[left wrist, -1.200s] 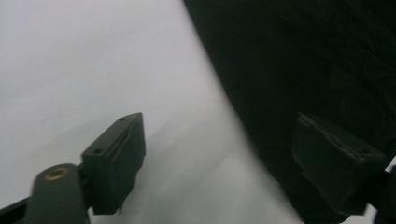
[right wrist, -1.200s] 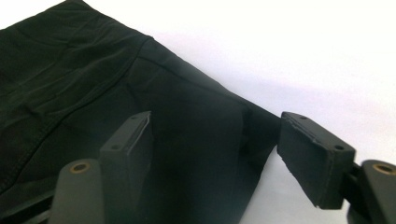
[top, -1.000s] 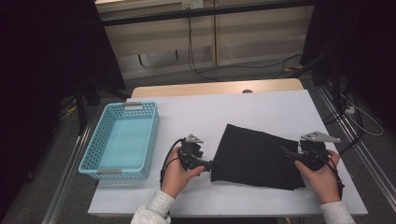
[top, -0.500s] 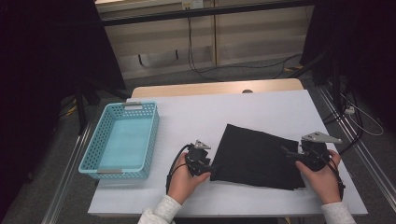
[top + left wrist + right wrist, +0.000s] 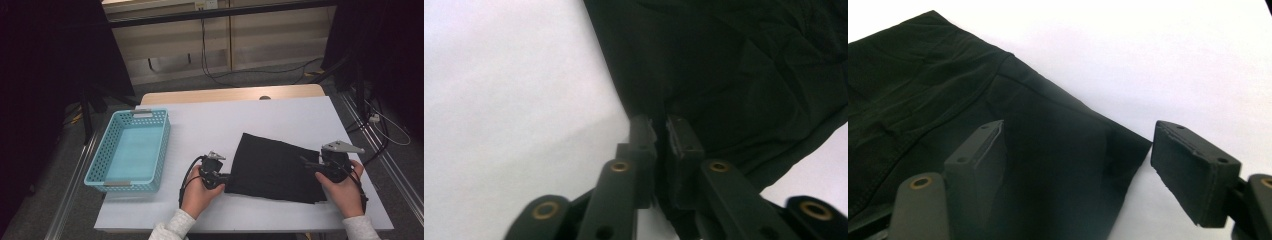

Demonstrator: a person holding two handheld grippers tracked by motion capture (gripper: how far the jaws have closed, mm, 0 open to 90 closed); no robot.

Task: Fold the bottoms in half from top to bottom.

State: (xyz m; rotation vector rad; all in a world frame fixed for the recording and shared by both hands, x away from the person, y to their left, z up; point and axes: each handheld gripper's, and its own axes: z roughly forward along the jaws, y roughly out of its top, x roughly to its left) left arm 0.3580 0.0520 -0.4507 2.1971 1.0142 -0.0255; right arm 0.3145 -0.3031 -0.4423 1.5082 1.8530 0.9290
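The black cloth (image 5: 277, 167) lay flat on the white table (image 5: 280, 117), on its near right part, well apart from the blue basket (image 5: 131, 149) at the left side. The left gripper (image 5: 222, 177) had just been closing its jaws, and in the left gripper view they stood nearly together, pinching the near left edge of the cloth between the pads. The right gripper (image 5: 312, 165) stood with wide jaws over the cloth's right corner (image 5: 1128, 142), one jaw above the fabric and one above the bare table, not pressing on it.
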